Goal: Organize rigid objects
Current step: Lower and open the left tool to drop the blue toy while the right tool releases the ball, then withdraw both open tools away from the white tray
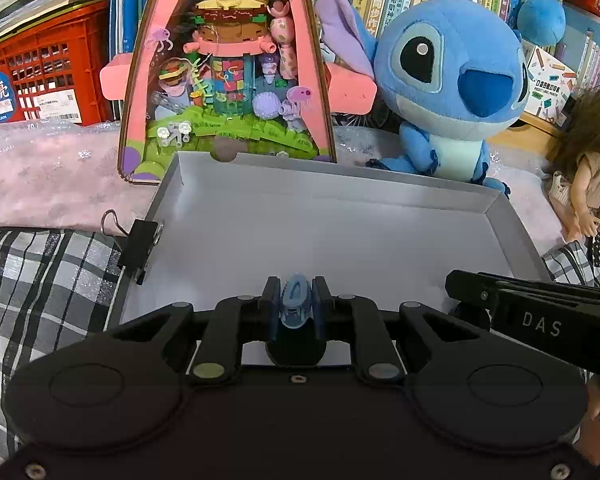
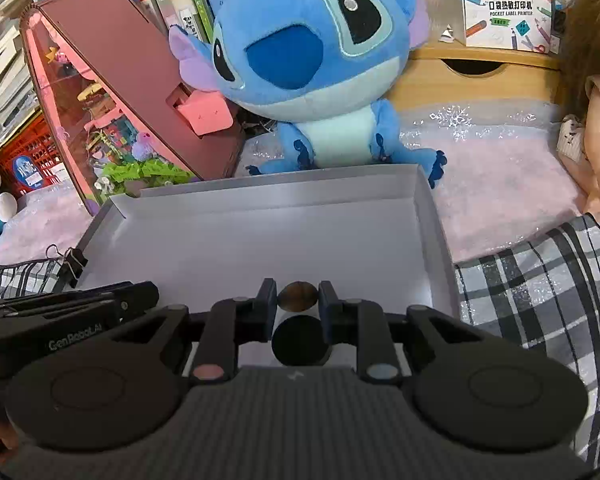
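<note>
Right now the left claw [image 1: 296, 300] pinches a blue clip [image 1: 297, 298] and the right claw [image 2: 298, 300] grips a brown disc [image 2: 297, 297], both low over the near end of the grey tray [image 2: 440, 240]. Beyond sits a blue plush [image 1: 448, 80].

Both wrist views angled down, close over shared grey tray [image 1: 512, 220]

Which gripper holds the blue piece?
The left gripper, shut on the translucent blue clip. The right gripper holds a brown round piece instead.
</note>
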Available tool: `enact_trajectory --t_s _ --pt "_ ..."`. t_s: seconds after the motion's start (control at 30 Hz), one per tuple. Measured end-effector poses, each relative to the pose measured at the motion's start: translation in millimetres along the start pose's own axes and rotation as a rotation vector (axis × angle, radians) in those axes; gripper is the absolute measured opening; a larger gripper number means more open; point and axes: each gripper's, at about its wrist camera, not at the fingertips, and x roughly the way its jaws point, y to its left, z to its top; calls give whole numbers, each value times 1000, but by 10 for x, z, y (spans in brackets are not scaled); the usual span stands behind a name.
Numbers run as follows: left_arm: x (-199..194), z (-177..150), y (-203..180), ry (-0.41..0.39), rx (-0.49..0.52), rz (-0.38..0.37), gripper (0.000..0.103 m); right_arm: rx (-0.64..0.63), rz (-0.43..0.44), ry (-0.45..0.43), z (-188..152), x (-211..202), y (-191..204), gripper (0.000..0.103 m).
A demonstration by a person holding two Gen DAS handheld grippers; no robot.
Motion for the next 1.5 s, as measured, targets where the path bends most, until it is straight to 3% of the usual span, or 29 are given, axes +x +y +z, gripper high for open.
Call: enact_trajectory --t_s 0.53,0.67,0.77,1.13,1.5 --pt "13 -36 -20 -12 22 -6 17 17 6 4 -35 47 -49 28" --pt "-24 -35 -35 -20 33 -3 28 21 18 4 -33 42 -53 33" --pt "-81 -30 -50 -41 44 11 34 22 18 -1 -26 27 -55 49" --pt "-392 -77 -38 -79 56 13 42 24 35 -52 -36 -211 -43 59" --pt "-882 -390 0 -148 83 -9 47 -53 52 -119 -271 -633 72 68"
